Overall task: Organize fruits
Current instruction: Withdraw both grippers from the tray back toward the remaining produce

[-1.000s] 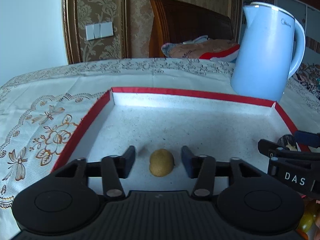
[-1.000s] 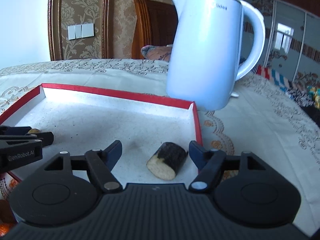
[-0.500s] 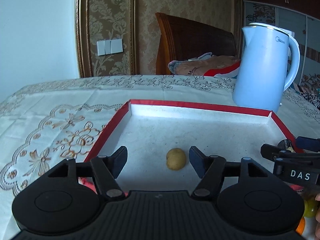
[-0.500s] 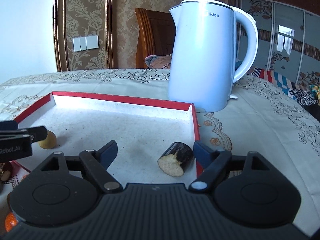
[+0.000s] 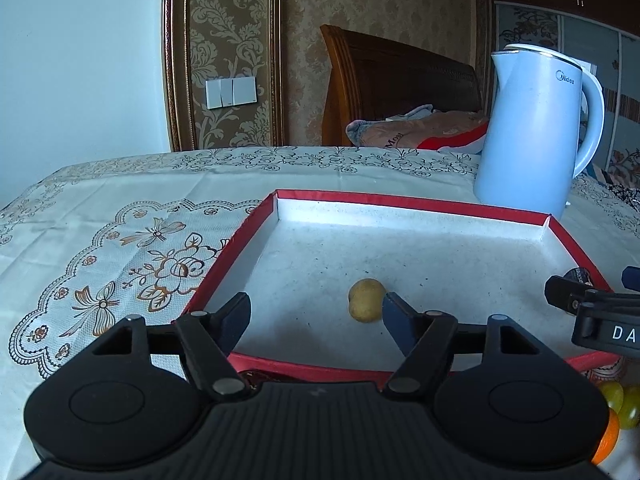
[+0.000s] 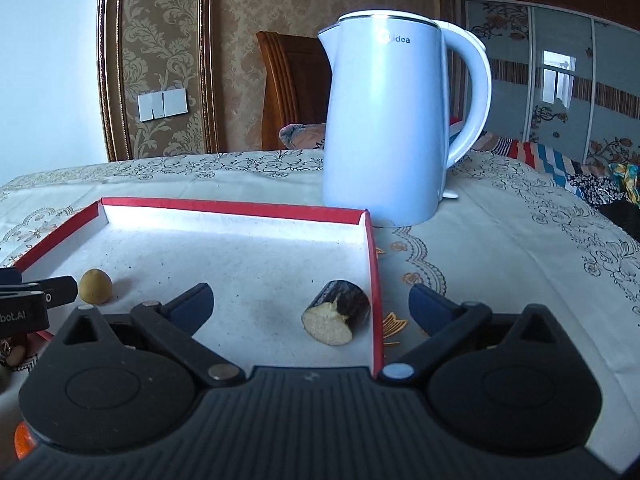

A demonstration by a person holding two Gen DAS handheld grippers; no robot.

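Note:
A small round yellow-brown fruit (image 5: 366, 299) lies in the red-rimmed white tray (image 5: 408, 203), just beyond my open, empty left gripper (image 5: 316, 316). It also shows in the right wrist view (image 6: 95, 286). A dark-skinned cut fruit piece (image 6: 336, 312) with a pale cut face lies by the tray's right wall (image 6: 374, 280), ahead of my open, empty right gripper (image 6: 310, 304). The right gripper shows at the right edge of the left wrist view (image 5: 588, 304). The left gripper shows at the left edge of the right wrist view (image 6: 36, 300).
A pale blue electric kettle (image 6: 384, 120) stands on the patterned tablecloth (image 5: 120, 248) behind the tray's far right corner. Yellow-green and orange fruits (image 5: 616, 408) lie on the table in front of the tray. A wooden chair (image 5: 384, 80) stands behind the table.
Both grippers have drawn back and risen away from the fruits they stood around. The yellow fruit and the cut piece stay in the tray. Both grippers' fingers stand wider apart.

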